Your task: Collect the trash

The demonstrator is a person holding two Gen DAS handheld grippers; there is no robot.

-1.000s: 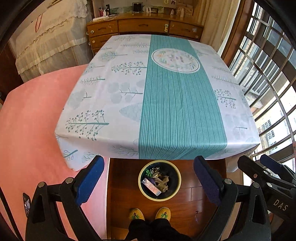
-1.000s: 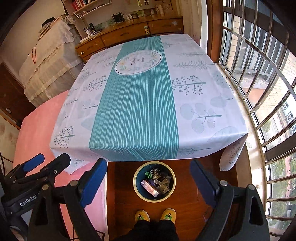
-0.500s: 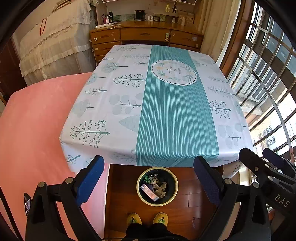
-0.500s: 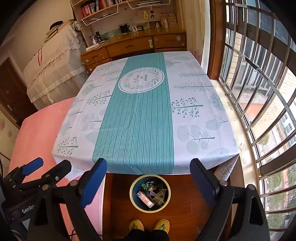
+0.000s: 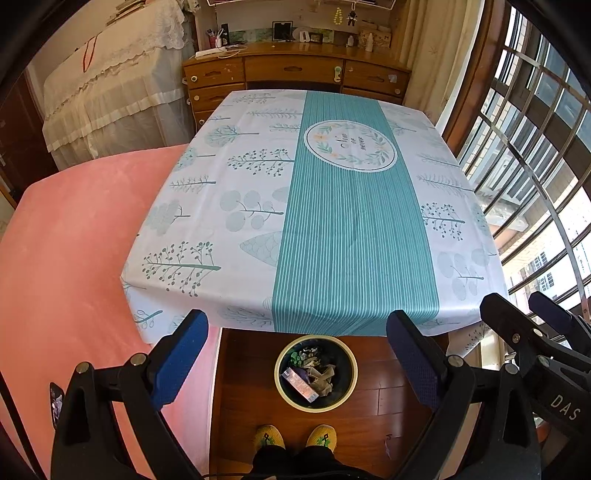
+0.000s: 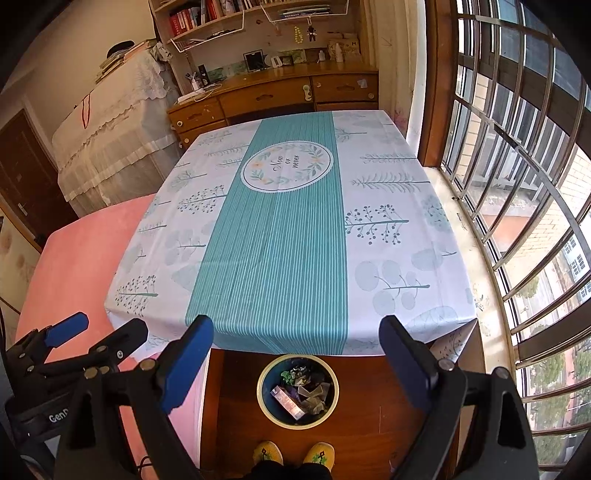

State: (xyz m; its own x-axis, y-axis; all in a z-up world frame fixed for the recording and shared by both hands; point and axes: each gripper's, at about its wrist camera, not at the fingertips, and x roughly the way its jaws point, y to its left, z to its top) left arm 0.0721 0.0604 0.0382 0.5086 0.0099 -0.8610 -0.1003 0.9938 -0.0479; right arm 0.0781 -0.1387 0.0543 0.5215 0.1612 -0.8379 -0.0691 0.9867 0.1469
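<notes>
On the floor by the table's near edge: the trash bin (image 5: 316,373), a round blue tub with a pale yellow rim, stands on the wooden floor (image 5: 243,384) just ahead of the person's yellow slippers (image 5: 295,438).
Bin contents: crumpled wrappers (image 5: 320,371), a green scrap and a pinkish carton (image 5: 300,382) lie inside; no trash shows on the tablecloth (image 5: 258,206).
Change over the last second: both cameras have drawn back and risen, so the bin looks smaller and lower in each view, while more of the dresser (image 5: 295,75) and shelves (image 6: 221,14) behind the table comes into view.
Meaning for the task: judged from the bare cloth and the filled bin, collection appears complete or nearly so; the pull-back reads as a withdrawal, not an approach.
Bin orientation: upright, mouth open straight up toward the cameras; being round, it has no long axis in plan.
Carton axis: its long side runs diagonally, from upper left to lower right in both views.
Left gripper (image 5: 297,347): blue pads spread wide, holding nothing, raised above the bin.
Right gripper (image 6: 297,350): likewise spread wide and empty, beside the left one, also above the bin (image 6: 297,390).
Surroundings: a pink bed (image 5: 66,236) lies left of the table; barred windows (image 6: 517,184) lie to the right.
</notes>
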